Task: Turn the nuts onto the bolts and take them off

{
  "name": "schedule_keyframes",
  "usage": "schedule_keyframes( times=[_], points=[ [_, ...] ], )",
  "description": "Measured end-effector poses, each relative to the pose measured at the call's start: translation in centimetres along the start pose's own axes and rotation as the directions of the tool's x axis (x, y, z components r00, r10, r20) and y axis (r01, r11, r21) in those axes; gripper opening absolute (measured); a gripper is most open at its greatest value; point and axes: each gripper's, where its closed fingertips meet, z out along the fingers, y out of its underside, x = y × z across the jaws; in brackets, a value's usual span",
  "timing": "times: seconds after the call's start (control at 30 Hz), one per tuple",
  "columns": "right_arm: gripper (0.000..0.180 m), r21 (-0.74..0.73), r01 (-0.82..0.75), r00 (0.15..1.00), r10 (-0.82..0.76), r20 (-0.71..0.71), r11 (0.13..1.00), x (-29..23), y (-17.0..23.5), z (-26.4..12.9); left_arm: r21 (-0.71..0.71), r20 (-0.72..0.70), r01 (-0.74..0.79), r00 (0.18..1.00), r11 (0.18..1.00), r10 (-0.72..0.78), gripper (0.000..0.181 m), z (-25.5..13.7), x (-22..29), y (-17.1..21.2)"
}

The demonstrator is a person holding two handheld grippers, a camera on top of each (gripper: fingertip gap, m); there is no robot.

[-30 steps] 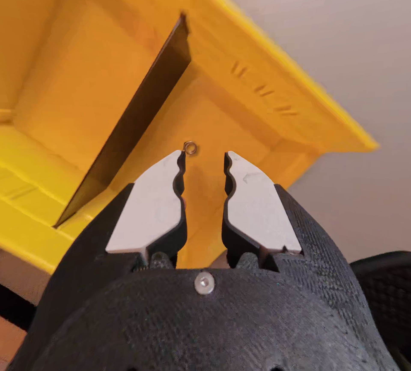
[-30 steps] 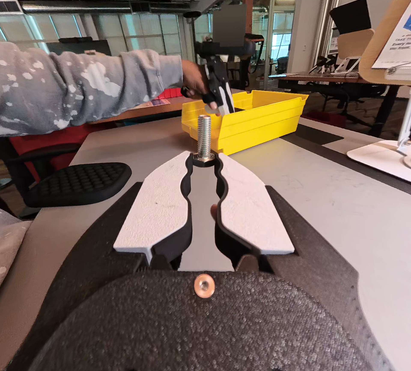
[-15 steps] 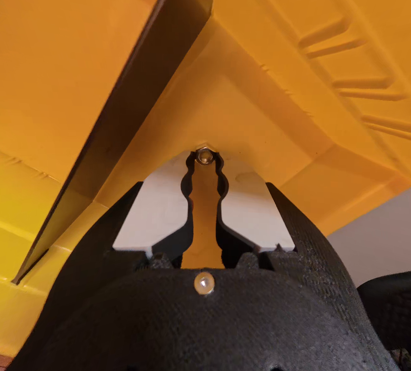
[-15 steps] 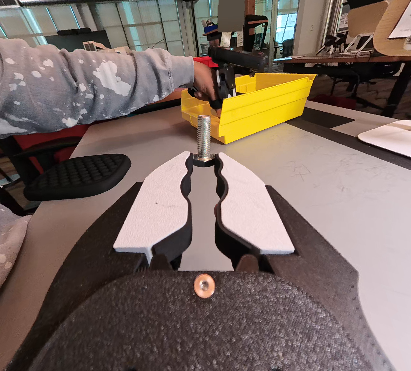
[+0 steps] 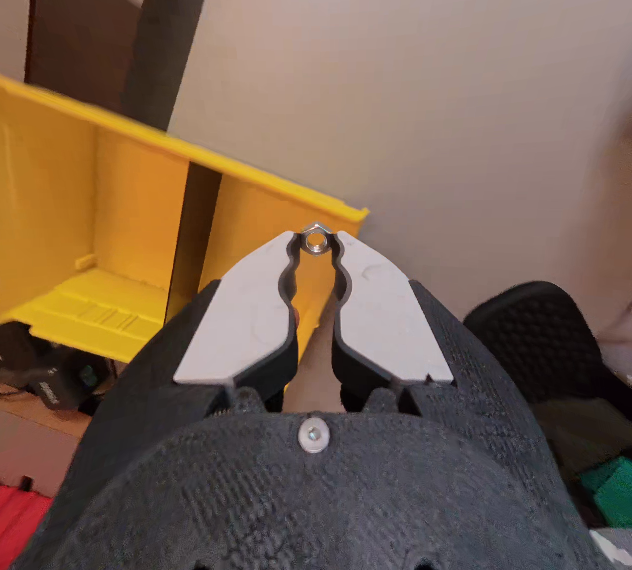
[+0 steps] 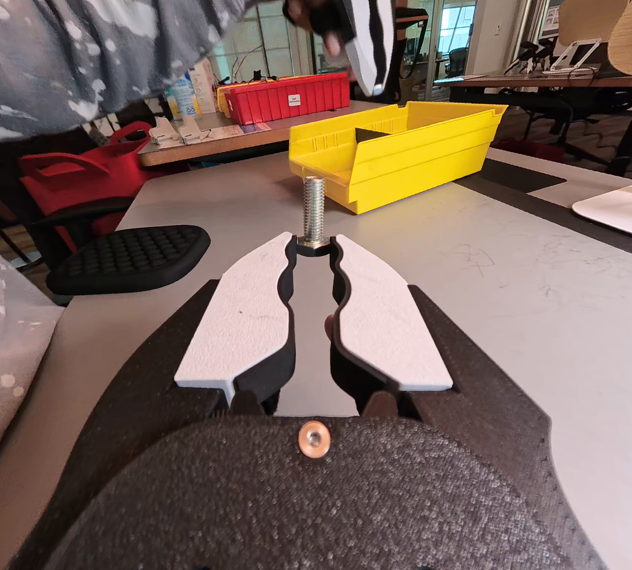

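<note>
My left gripper (image 5: 315, 242) is shut on a small silver hex nut (image 5: 315, 243) at its fingertips and holds it in the air above the table, clear of the yellow bin (image 5: 113, 211). My right gripper (image 6: 313, 243) is shut on the head of a silver threaded bolt (image 6: 314, 208), which stands upright with its threads up, low over the grey table (image 6: 461, 280). In the right wrist view the left gripper (image 6: 369, 40) hangs above and behind the bolt, held by a hand with a grey spattered sleeve (image 6: 119, 30).
The yellow bin (image 6: 410, 157) with a black divider (image 6: 367, 135) sits on the table behind the bolt. A black chair armrest (image 6: 130, 256) is at the table's left edge. A red bin (image 6: 287, 102) stands on a far table. A white base (image 6: 608, 208) lies at the right.
My left gripper closed on the nut in the bin, then lifted it out and toward the bolt. My right gripper has kept the bolt upright and almost still.
</note>
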Motion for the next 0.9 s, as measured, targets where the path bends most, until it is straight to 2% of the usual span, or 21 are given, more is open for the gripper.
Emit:
schedule_keyframes(
  times=[0.03,0.27,0.43,0.63,0.9],
  points=[
    [0.018,-0.001,0.002,1.0,-0.002,-0.001,1.0,0.0,0.0,0.0,0.006,-0.013,-0.054,0.998,0.999,0.054,0.019,-0.9,1.7,-1.1],
    [0.018,0.004,0.006,1.0,-0.005,-0.019,1.0,-0.2,0.0,0.2,0.082,-0.149,-0.36,0.918,0.929,0.368,0.019,-3.4,14.4,-7.9],
    [0.018,0.028,0.023,0.998,-0.021,-0.061,0.999,0.2,-0.6,-0.1,0.107,-0.186,-0.491,0.844,0.864,0.503,0.019,-2.7,20.3,-10.1],
    [0.018,0.054,0.075,0.994,-0.07,-0.089,0.996,0.0,-1.4,-0.2,0.06,-0.206,-0.554,0.807,0.83,0.553,0.019,-1.0,22.9,-10.4],
    [0.018,0.069,0.122,0.989,-0.116,-0.091,0.99,-0.6,-1.8,-0.2,0.02,-0.212,-0.563,0.805,0.826,0.554,0.019,-0.2,23.2,-10.3]
  ],
)
